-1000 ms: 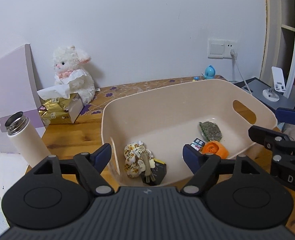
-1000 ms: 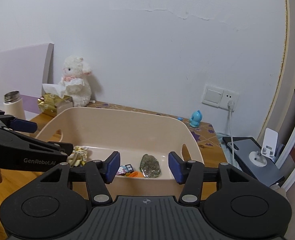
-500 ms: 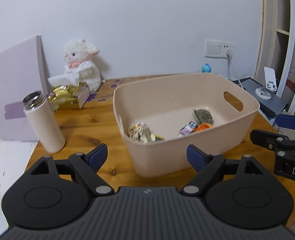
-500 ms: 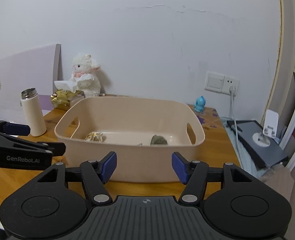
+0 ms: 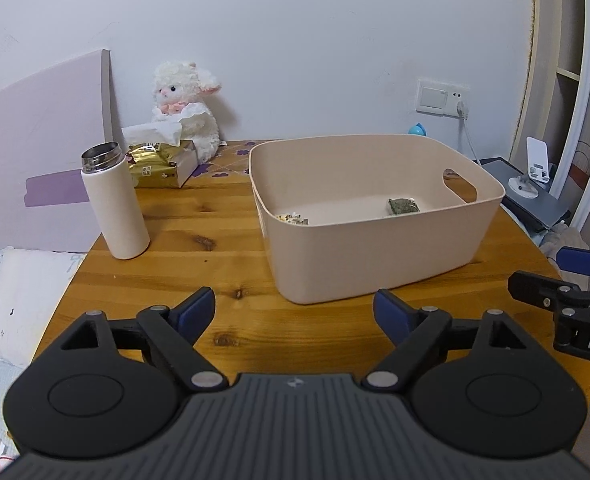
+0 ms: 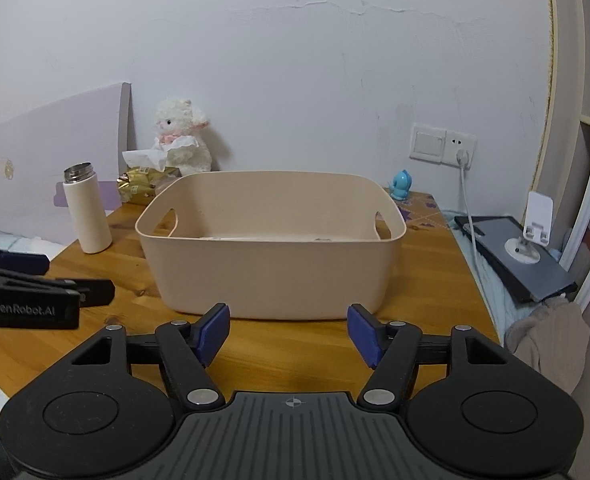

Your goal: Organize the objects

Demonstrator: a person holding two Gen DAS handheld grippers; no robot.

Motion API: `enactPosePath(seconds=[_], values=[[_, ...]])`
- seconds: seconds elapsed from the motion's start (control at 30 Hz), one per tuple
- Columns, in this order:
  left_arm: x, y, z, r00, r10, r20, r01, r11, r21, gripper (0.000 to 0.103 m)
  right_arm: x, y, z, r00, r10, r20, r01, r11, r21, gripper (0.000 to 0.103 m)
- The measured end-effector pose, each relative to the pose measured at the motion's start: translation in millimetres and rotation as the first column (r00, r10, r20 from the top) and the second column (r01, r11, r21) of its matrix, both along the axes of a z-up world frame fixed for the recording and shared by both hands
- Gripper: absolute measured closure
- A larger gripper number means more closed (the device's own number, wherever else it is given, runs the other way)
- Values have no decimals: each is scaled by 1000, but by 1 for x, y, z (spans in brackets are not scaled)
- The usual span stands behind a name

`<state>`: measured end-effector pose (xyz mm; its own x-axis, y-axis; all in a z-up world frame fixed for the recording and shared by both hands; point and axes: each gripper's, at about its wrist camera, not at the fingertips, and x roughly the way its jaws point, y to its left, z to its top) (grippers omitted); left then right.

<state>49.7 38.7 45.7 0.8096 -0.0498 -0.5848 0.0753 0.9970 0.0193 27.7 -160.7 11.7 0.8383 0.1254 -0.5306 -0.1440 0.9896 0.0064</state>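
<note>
A beige plastic bin [image 5: 375, 248] [image 6: 271, 276] stands on the wooden table [image 5: 199, 240]. Inside it, in the left wrist view, lie a green packet [image 5: 403, 206] and a patterned item [image 5: 293, 219] by the near wall; the right wrist view hides the contents behind the bin's wall. My left gripper [image 5: 295, 314] is open and empty, low over the table in front of the bin. My right gripper [image 6: 289, 330] is also open and empty, just short of the bin's near wall. Each gripper shows at the edge of the other's view.
A white thermos [image 5: 113, 204] with a steel rim stands left of the bin. Behind it are a gold tissue box [image 5: 161, 162] and a white plush lamb [image 5: 187, 116] against the wall. A small blue figure [image 6: 402, 185] sits back right. A dark device with a white stand [image 6: 531, 240] lies beyond the table's right edge.
Both grippers have pulled back and down from over the bin. The bin now looks farther off, and its contents are mostly hidden by its walls.
</note>
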Motion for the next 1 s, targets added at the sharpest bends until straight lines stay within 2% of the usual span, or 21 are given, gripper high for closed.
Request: enactPosePath(seconds=[0.37,0.5,0.77,1.0], values=[[-31,-4,-7,1000,28,4,-28,1000,0,16,-14,-7,-21,999,-11,-51,12,999,31,33],[-40,0,-6,1000,28,4,-28,999,-24,16,-20,-11,-27,998,-21,-62,23,999,30,33],[-56,11,-5,999,40,5,-40,999,-37,16,-38,-18,-28,997,-35,-70,35,999,2,33],[-62,7,-10,1000,25,-9,-25,1000,-19,16,-53,-24,-25,996,-52,-75,52,999,-5,33]])
